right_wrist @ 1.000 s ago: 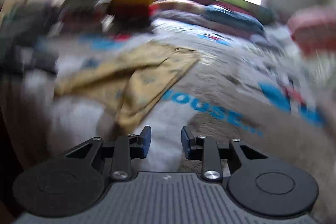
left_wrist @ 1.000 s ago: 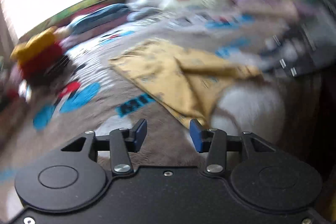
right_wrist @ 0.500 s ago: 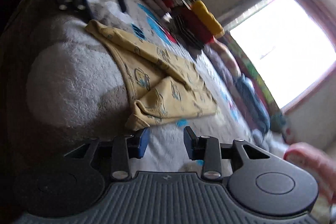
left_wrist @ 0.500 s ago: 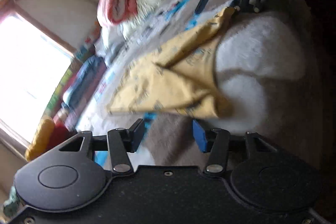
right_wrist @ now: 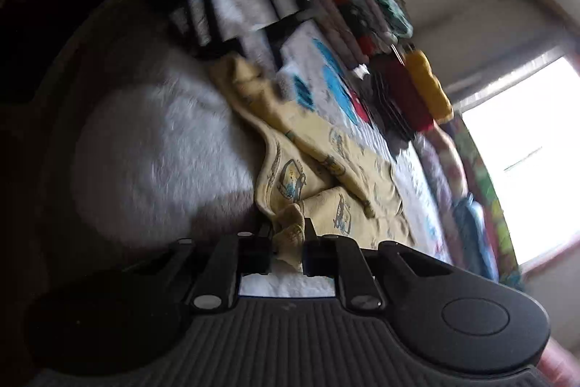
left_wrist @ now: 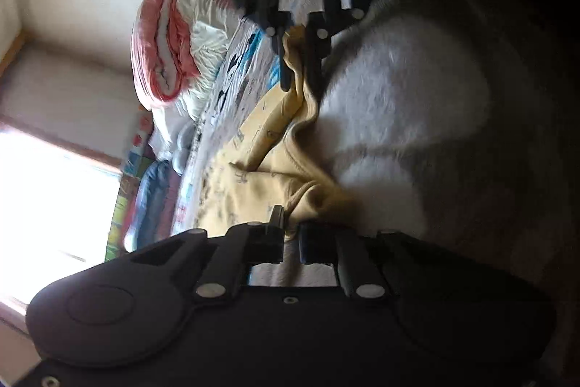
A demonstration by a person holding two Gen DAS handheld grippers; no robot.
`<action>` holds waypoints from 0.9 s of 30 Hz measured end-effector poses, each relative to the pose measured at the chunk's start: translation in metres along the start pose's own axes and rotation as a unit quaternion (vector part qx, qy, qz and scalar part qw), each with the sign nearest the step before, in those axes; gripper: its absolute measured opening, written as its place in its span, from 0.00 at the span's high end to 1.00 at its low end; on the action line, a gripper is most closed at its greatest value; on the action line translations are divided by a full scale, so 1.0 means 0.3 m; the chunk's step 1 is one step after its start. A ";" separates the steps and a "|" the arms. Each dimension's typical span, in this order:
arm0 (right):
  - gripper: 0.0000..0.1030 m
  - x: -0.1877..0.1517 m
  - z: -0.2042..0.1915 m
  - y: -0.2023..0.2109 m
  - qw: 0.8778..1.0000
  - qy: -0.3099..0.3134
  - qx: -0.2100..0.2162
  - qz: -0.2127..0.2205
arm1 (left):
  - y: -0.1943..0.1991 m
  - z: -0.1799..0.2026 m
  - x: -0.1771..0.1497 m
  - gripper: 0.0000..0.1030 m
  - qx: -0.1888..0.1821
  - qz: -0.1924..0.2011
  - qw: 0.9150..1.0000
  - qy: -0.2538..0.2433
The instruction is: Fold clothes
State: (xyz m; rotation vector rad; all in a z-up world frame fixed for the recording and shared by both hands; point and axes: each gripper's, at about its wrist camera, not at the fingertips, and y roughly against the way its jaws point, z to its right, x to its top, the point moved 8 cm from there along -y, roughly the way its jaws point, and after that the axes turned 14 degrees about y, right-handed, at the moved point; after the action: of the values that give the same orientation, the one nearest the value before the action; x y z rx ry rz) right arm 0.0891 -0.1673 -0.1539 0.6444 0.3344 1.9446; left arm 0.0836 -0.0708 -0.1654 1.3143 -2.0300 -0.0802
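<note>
Both tools pinch the yellow garment [right_wrist: 319,169] on a printed bedspread [right_wrist: 319,68] near a bright window [left_wrist: 47,198].

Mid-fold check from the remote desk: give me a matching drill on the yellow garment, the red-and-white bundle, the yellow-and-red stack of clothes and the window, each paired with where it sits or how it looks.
Things:
1. yellow garment
2. red-and-white bundle
3. yellow-and-red stack
4. window

States:
A. bright, washed out by daylight
B. pinched at opposite ends by the left gripper and the right gripper
C. folded items piled at the far side of the bed, near the window
D. rolled up by the wall, at the bed's edge

Pairs: 1-B, 2-D, 3-C, 4-A
</note>
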 end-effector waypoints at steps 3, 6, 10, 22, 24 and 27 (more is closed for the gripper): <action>0.86 0.012 0.010 0.055 0.999 -0.046 -0.006 0.006 | 0.041 -0.040 0.030 0.96 0.000 0.003 0.998 0.062; 0.86 0.009 0.034 0.126 0.994 -0.105 -0.019 0.018 | 0.091 -0.082 0.065 0.99 -0.008 0.008 0.992 0.128; 0.88 -0.022 0.056 0.179 0.987 -0.156 -0.042 0.022 | 0.104 -0.072 0.060 0.96 -0.019 -0.012 0.993 0.119; 0.74 -0.095 0.190 0.180 0.934 -0.353 0.003 0.055 | -0.080 -0.414 -0.046 0.49 -0.059 -0.067 0.837 0.540; 0.64 -0.178 0.270 0.105 0.887 -0.459 0.015 0.047 | -0.168 -0.438 -0.107 0.47 -0.077 -0.093 0.783 0.610; 0.59 -0.325 0.328 -0.050 0.802 -0.595 0.047 0.033 | -0.275 -0.478 -0.225 0.47 -0.077 -0.114 0.693 0.708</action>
State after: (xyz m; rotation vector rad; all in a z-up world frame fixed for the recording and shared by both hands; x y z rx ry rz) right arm 0.1897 -0.2525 -0.1090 1.7864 -0.3995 1.2314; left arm 0.2475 -0.0107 -0.1271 0.9247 -0.4944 0.5032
